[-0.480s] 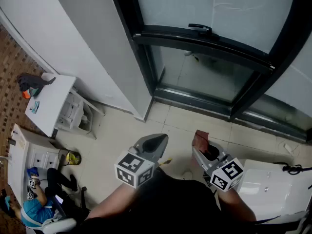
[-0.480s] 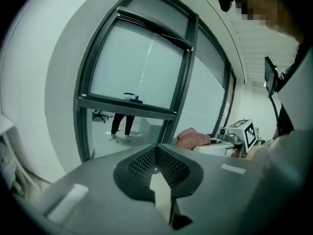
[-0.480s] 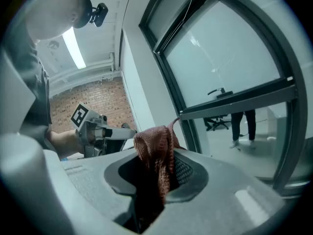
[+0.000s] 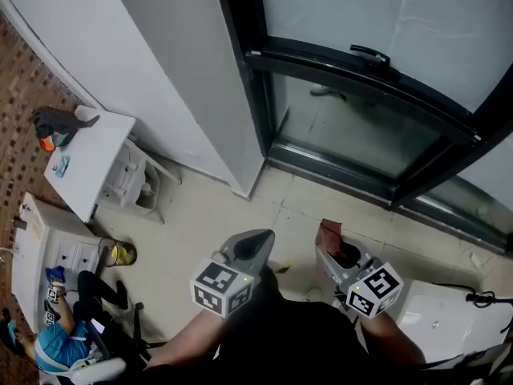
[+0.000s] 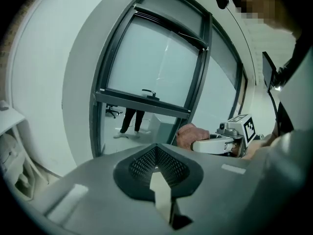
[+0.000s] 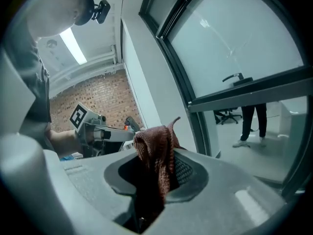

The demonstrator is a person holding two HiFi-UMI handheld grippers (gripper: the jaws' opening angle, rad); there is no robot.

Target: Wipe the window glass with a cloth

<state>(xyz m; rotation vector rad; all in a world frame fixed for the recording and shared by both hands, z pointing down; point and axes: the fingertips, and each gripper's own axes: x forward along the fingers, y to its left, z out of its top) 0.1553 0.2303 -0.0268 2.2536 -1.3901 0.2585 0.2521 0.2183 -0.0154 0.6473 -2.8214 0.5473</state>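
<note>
Item: cloth (image 4: 328, 233) – reddish-brown, bunched, standing up out of the right gripper (image 4: 337, 253), whose jaws are clamped on its lower folds; it sits at about 5 o'clock in the head view, low over the tiled floor (image 4: 200, 215) and well apart from the window. Left gripper (image 4: 250, 245): at 6 o'clock, just beside the right one, jaws brought together with nothing between them. Window glass (image 4: 377, 10): pale frosted upper pane from 12 to 2 o'clock, a clearer lower pane (image 4: 353, 127) beneath it, both in a dark frame with a handle (image 4: 370, 53) on the crossbar. White table (image 4: 84, 163): at 9 o'clock, off to the side. Progress, as I judge it – cloth in hand, glass not yet touched; the whole wipe is left, beginning with raising the cloth to the pane.
</note>
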